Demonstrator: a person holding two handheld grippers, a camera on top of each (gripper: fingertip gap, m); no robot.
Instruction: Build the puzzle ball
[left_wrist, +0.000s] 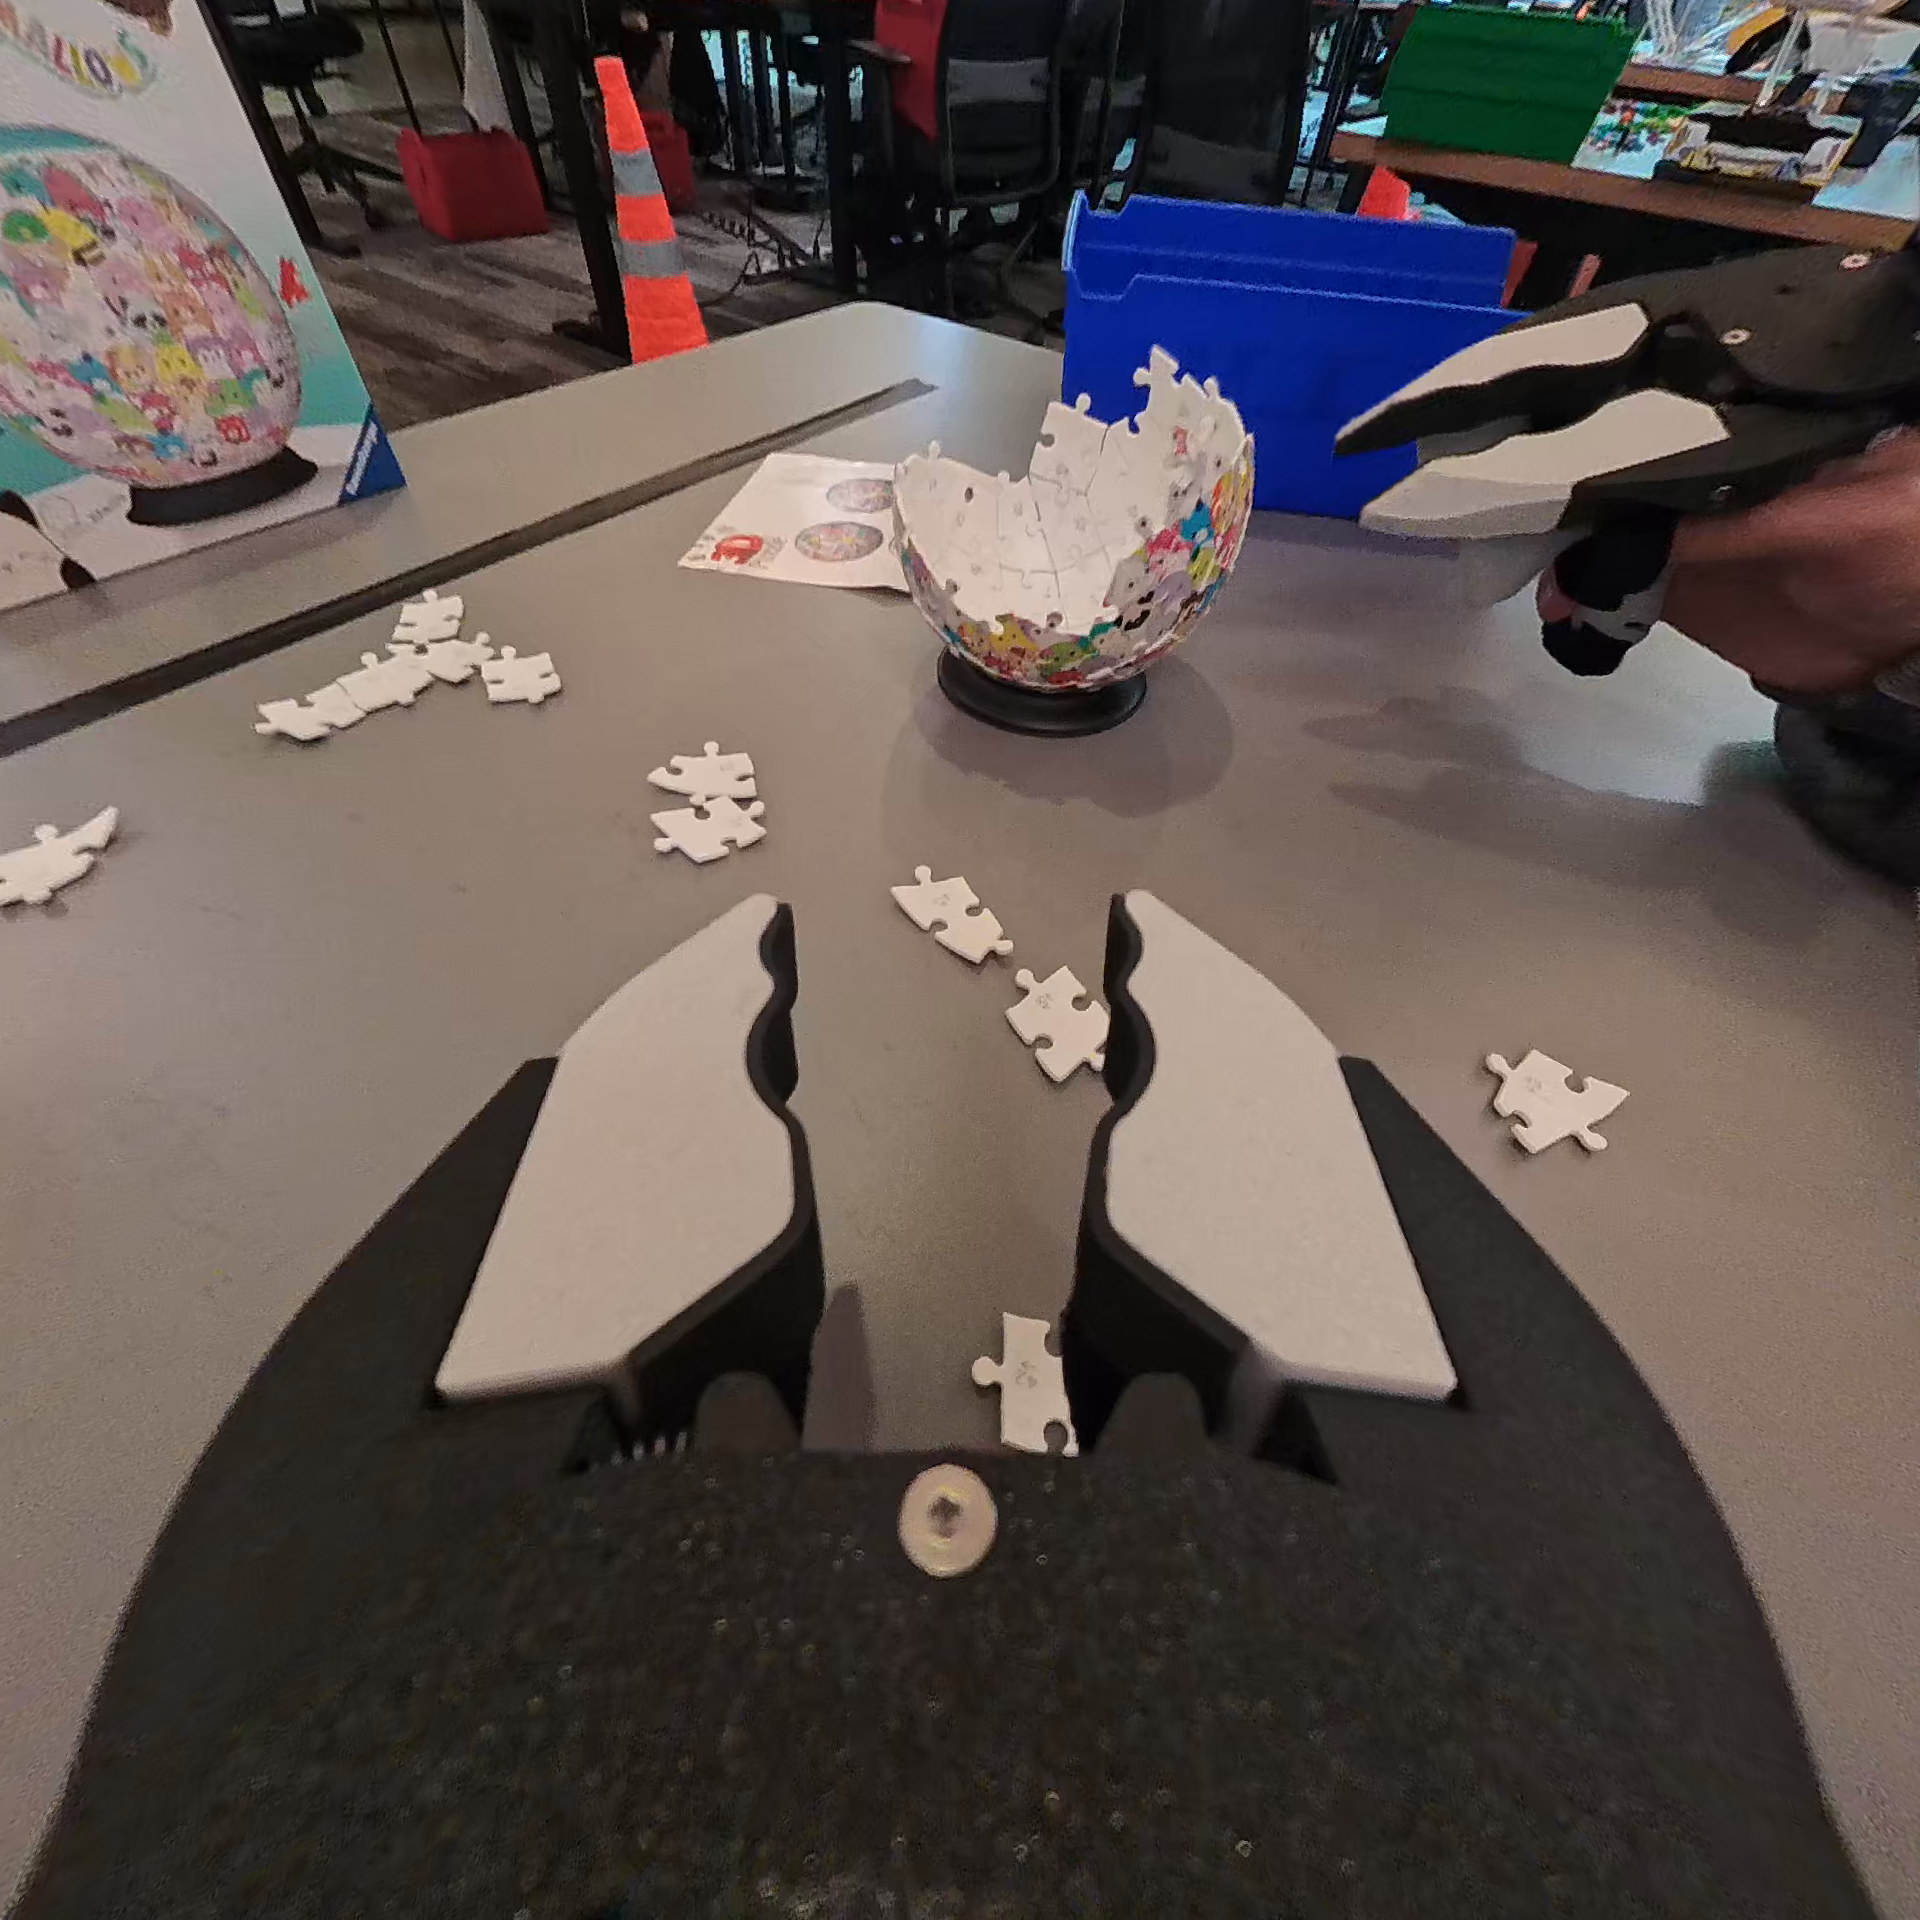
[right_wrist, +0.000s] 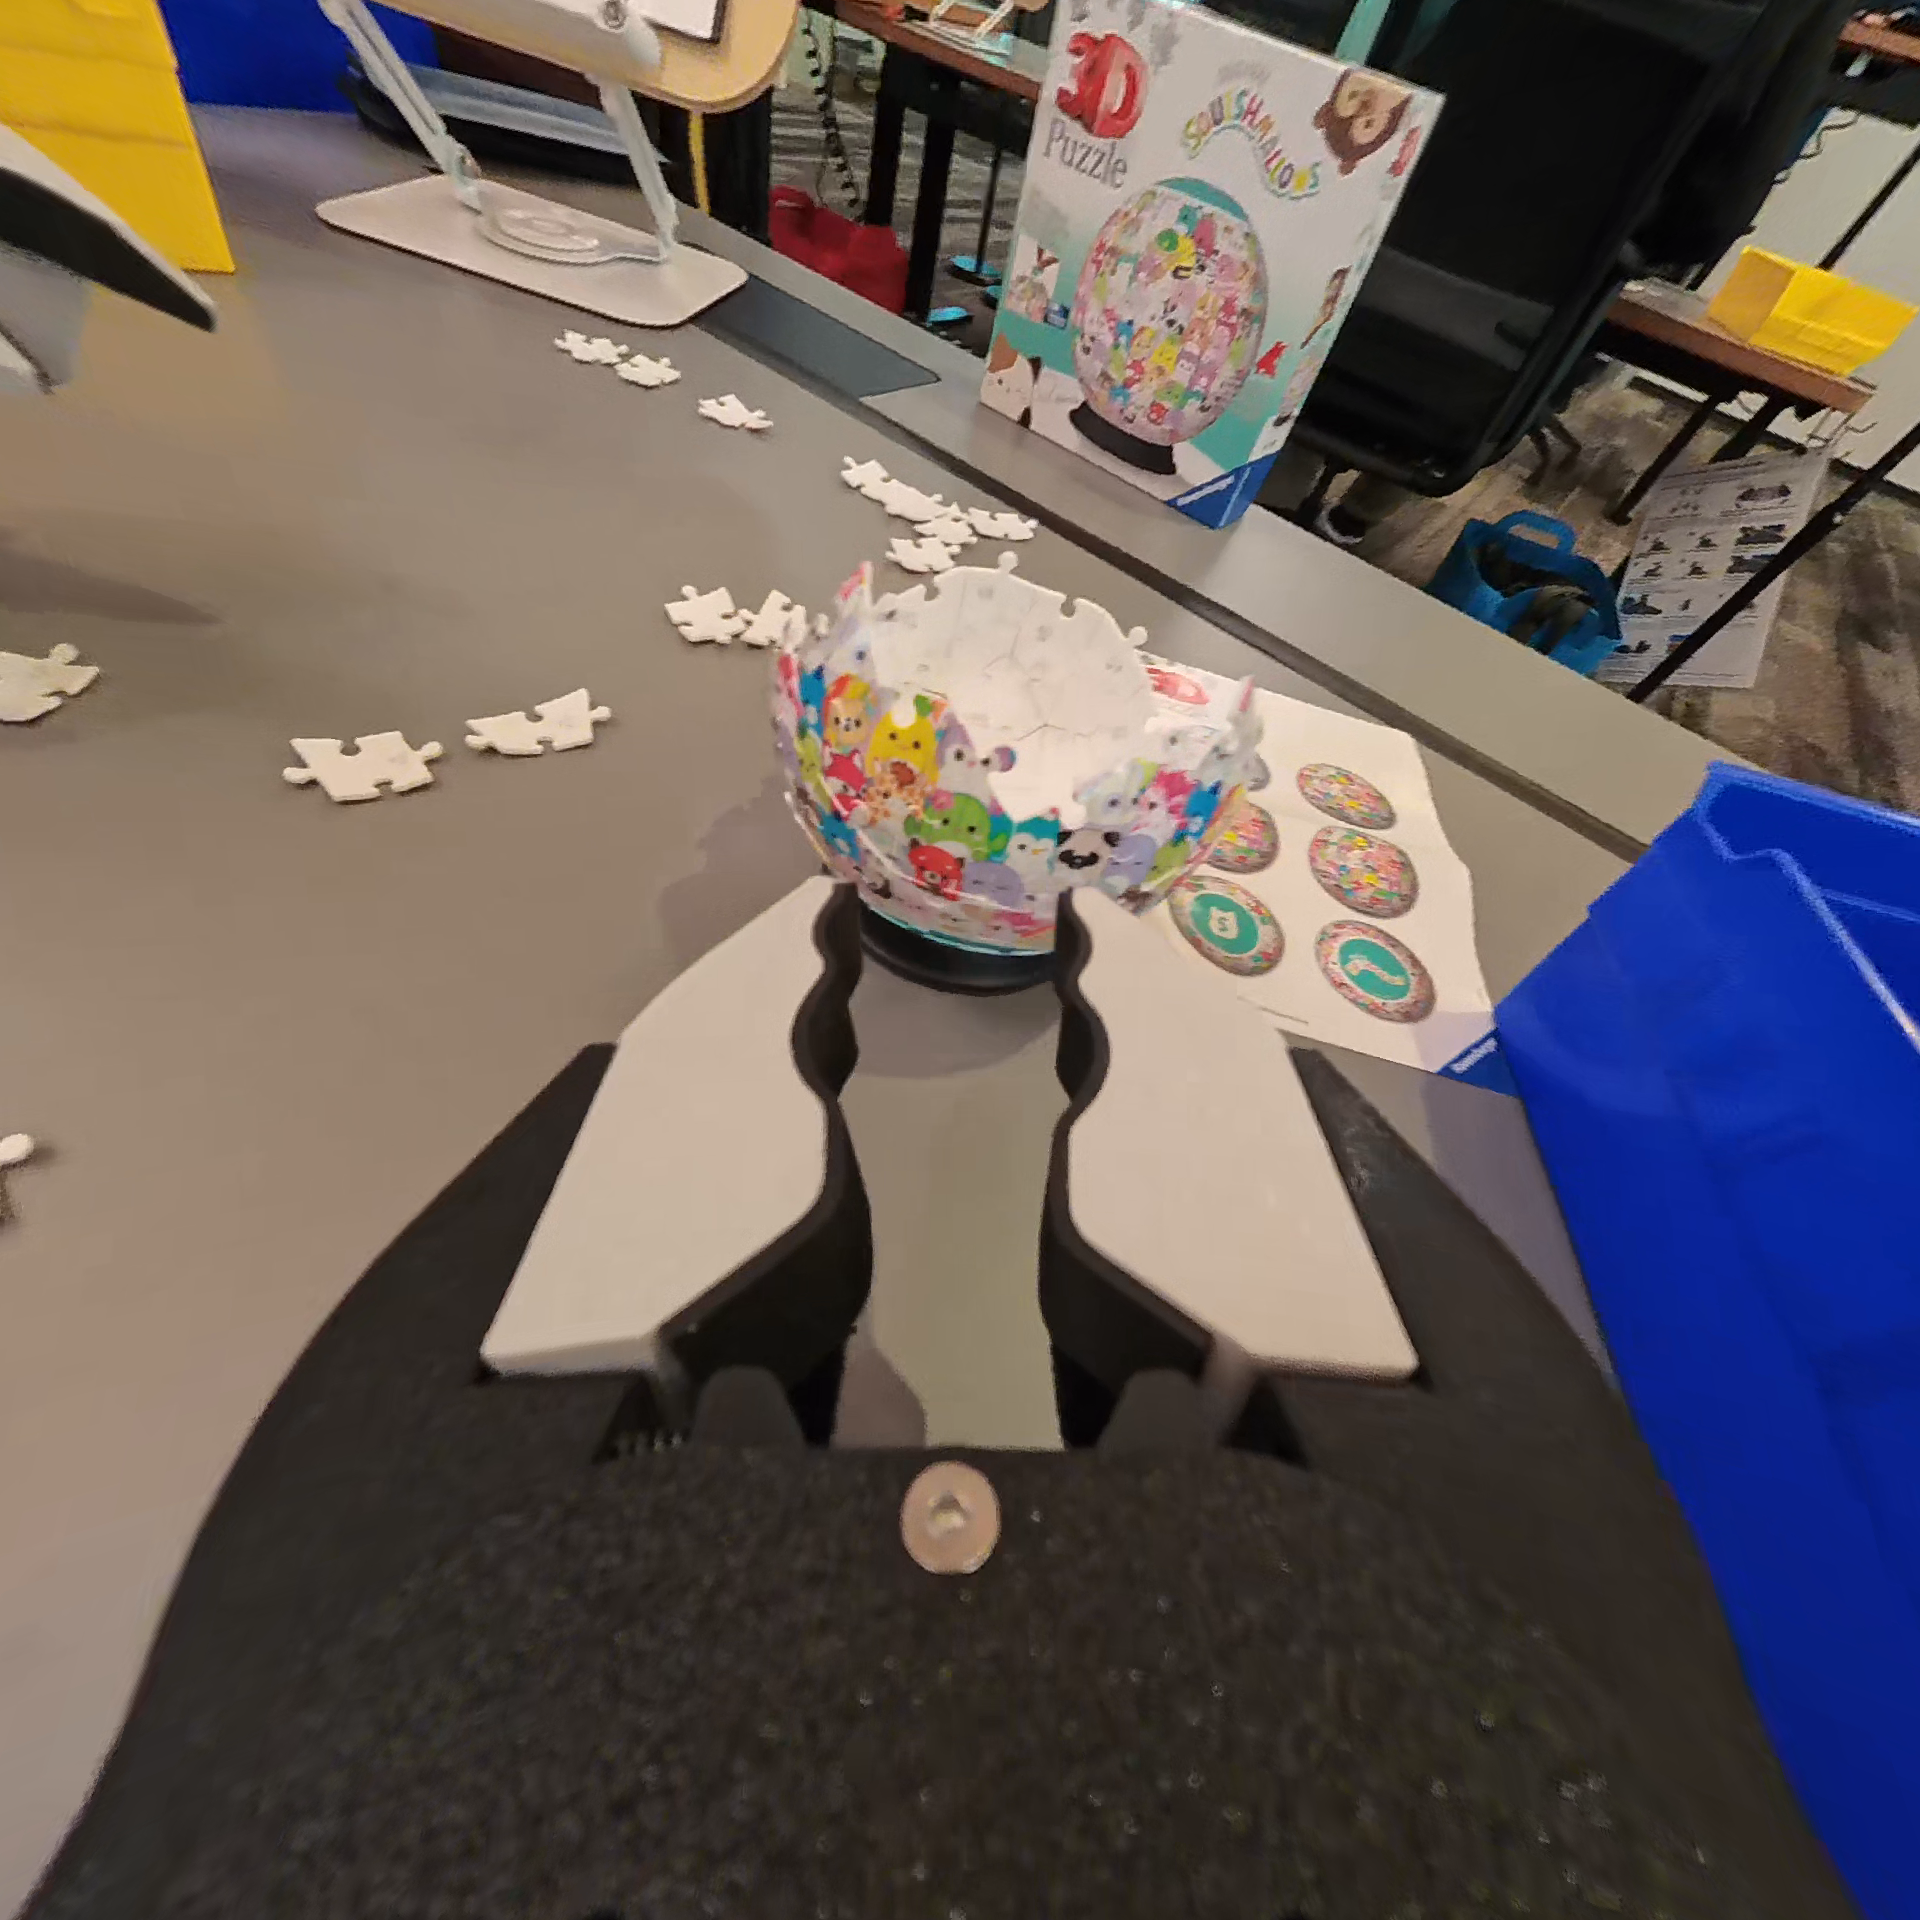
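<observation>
The half-built puzzle ball (left_wrist: 1075, 545), a colourful bowl with a white inside, sits on a black stand (left_wrist: 1042, 701) on the grey table. It also shows in the right wrist view (right_wrist: 997, 758). My left gripper (left_wrist: 951, 914) is open and empty above the table. Loose white pieces lie face down around it: one (left_wrist: 951, 914) between its tips, one (left_wrist: 1058, 1023) by the right finger, one (left_wrist: 1027, 1387) near its base. My right gripper (right_wrist: 956, 904) is open and empty, its tips just in front of the ball's stand (right_wrist: 956, 961). It shows in the left wrist view (left_wrist: 1361, 473), right of the ball.
A blue bin (left_wrist: 1278, 343) stands behind the ball; in the right wrist view it (right_wrist: 1714, 1195) is close on the right. An instruction sheet (right_wrist: 1340, 883) lies beside the ball. The puzzle box (right_wrist: 1195, 260) stands at the table's far side. More loose pieces (left_wrist: 405, 665) lie to the left. The tips of one gripper are about 25 centimetres away from the tips of the other.
</observation>
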